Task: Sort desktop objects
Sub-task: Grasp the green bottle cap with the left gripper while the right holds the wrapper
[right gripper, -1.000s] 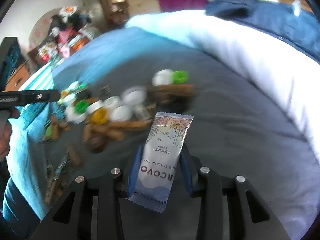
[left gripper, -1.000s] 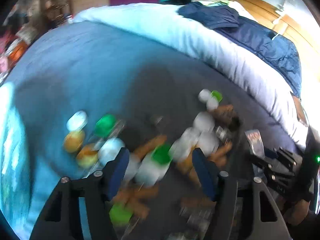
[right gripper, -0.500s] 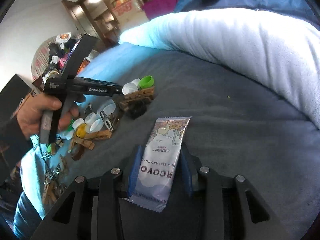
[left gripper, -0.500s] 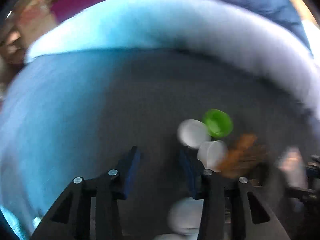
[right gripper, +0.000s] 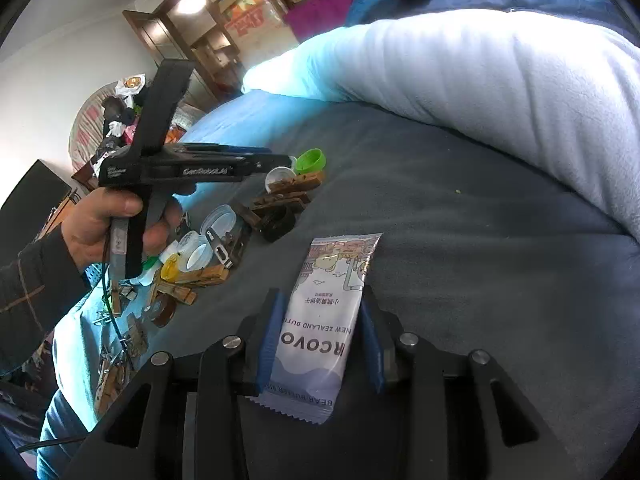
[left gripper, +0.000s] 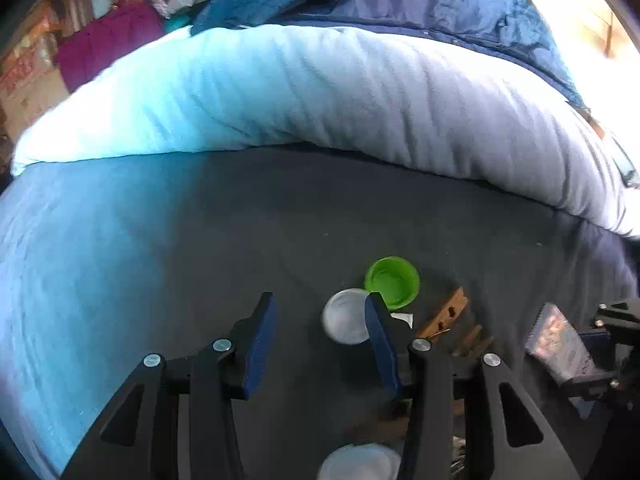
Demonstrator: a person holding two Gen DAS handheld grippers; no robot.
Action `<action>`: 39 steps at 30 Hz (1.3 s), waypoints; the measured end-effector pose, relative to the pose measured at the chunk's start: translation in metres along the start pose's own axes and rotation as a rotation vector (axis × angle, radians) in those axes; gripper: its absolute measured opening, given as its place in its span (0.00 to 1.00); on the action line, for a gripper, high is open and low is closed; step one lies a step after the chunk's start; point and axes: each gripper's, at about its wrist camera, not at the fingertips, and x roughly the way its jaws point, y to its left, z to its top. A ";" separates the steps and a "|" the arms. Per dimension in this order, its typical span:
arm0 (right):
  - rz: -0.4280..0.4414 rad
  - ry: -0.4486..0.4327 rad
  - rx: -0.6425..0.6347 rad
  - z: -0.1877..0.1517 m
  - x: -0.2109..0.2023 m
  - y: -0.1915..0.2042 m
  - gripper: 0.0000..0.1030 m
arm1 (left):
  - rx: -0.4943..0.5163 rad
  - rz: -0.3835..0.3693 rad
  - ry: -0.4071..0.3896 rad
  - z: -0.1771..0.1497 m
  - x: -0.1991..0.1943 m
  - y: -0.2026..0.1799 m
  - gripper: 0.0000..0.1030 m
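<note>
My right gripper (right gripper: 320, 312) is shut on a white-and-purple snack packet (right gripper: 326, 312), held just above the grey blanket. The packet also shows at the right of the left wrist view (left gripper: 560, 342). My left gripper (left gripper: 318, 312) is open and empty over the blanket, seen from the side in the right wrist view (right gripper: 280, 160). Its right finger (left gripper: 380, 344) overlaps a white cap (left gripper: 344, 320). A green cap (left gripper: 394, 282) lies just beyond, and wooden clothespins (left gripper: 444, 316) lie to the right.
A pile of caps, clothespins and small clips (right gripper: 192, 256) lies on the blanket at the left. A thick white duvet roll (left gripper: 360, 96) runs along the far side. A white cap (left gripper: 360, 462) lies under the left gripper. Shelves and boxes (right gripper: 248, 4) stand behind.
My left gripper swung away from the main pile toward the green and white caps and opened wider. My right gripper kept hold of the snack packet and barely moved.
</note>
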 end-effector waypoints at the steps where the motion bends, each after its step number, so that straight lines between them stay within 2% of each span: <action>1: 0.000 0.000 0.000 0.000 0.000 0.000 0.35 | 0.001 -0.041 0.015 0.002 0.001 -0.002 0.45; 3: 0.003 -0.001 0.003 0.000 0.001 0.000 0.35 | 0.007 -0.108 0.061 0.002 0.006 -0.014 0.37; 5: 0.009 -0.001 0.008 0.000 0.001 -0.002 0.35 | -0.009 -0.205 0.091 0.002 0.005 -0.017 0.36; 6: 0.013 -0.001 0.011 0.000 0.002 -0.002 0.35 | -0.003 -0.225 0.084 0.003 0.002 -0.017 0.36; 8: 0.016 -0.002 0.012 0.000 0.001 -0.003 0.35 | 0.009 -0.188 0.034 0.004 -0.008 -0.016 0.36; 9: 0.018 -0.004 0.013 0.000 0.001 -0.004 0.35 | 0.013 -0.108 0.013 0.005 -0.010 -0.013 0.39; 11: 0.020 -0.005 0.013 -0.001 -0.001 -0.005 0.35 | 0.008 -0.038 0.005 0.006 -0.009 -0.010 0.40; 15: 0.021 -0.005 0.013 -0.001 -0.001 -0.005 0.35 | 0.051 -0.066 0.050 0.003 0.001 -0.023 0.41; 17: 0.021 -0.005 0.014 -0.001 -0.001 -0.005 0.35 | 0.008 -0.117 0.063 0.004 0.005 -0.025 0.41; 19: 0.021 -0.005 0.014 -0.001 -0.001 -0.005 0.35 | 0.000 -0.106 0.076 0.002 0.010 -0.032 0.41; 22: 0.023 -0.006 0.015 -0.001 -0.002 -0.005 0.35 | 0.008 -0.063 0.049 0.007 0.014 -0.041 0.41; 26: 0.026 -0.007 0.016 -0.001 -0.002 -0.005 0.35 | 0.020 -0.054 0.044 0.014 0.022 -0.052 0.41; 28: 0.033 -0.002 0.012 -0.001 -0.001 -0.005 0.35 | 0.027 -0.051 0.054 0.013 0.026 -0.056 0.32; 30: 0.029 -0.004 0.010 -0.001 -0.002 -0.004 0.34 | 0.017 -0.062 0.046 0.013 0.025 -0.058 0.30; 35: 0.007 -0.020 -0.011 -0.002 -0.005 0.000 0.32 | -0.014 -0.009 -0.024 0.018 0.001 -0.062 0.29; 39: -0.018 -0.033 -0.025 0.000 -0.008 0.005 0.32 | -0.052 0.055 -0.091 0.016 -0.041 -0.061 0.29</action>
